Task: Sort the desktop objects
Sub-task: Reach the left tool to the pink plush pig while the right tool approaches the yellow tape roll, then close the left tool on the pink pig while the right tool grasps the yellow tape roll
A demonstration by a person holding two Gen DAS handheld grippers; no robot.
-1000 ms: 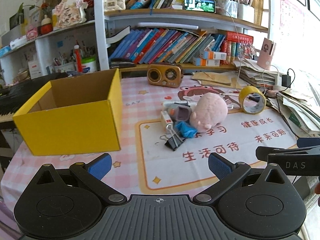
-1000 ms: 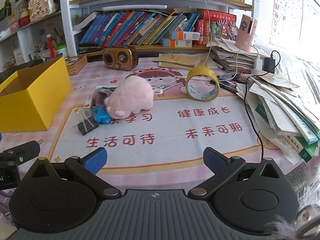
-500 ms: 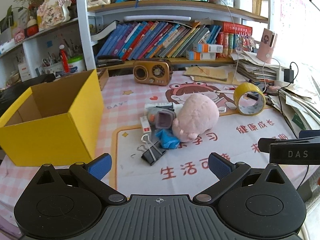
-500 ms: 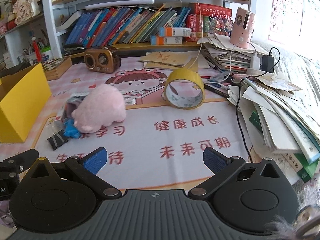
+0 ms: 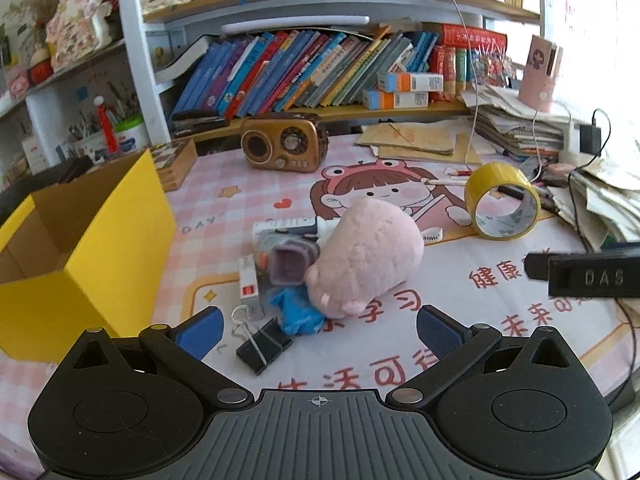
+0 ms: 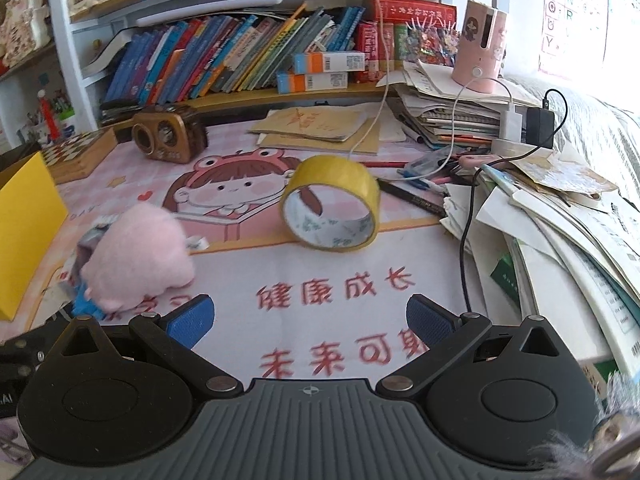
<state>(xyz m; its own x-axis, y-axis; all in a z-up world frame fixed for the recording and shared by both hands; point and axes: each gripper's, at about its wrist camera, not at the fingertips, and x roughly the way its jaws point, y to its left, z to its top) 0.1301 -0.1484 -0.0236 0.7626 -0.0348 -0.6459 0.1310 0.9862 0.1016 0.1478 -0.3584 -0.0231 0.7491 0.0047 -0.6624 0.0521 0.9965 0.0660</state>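
A pink plush toy (image 5: 366,254) lies mid-mat on a small pile: a black binder clip (image 5: 262,346), a blue scrap (image 5: 298,314), a small white box (image 5: 250,290) and a grey-purple item (image 5: 290,264). A yellow tape roll (image 5: 502,202) stands to the right; it also shows in the right wrist view (image 6: 332,204), as does the plush (image 6: 140,258). An open yellow box (image 5: 76,264) stands at the left. My left gripper (image 5: 318,328) is open and empty just before the pile. My right gripper (image 6: 308,320) is open and empty before the tape roll.
A brown retro radio (image 5: 284,142) and a checkered box (image 5: 176,162) stand at the back. Stacked papers, cables and a charger (image 6: 540,124) crowd the right side. A bookshelf (image 5: 320,68) runs behind. The pink printed mat (image 6: 320,264) covers the desk.
Both grippers have moved forward and to the right: the left one is closer to the plush pile, the right one closer to the tape roll. Both stay open.
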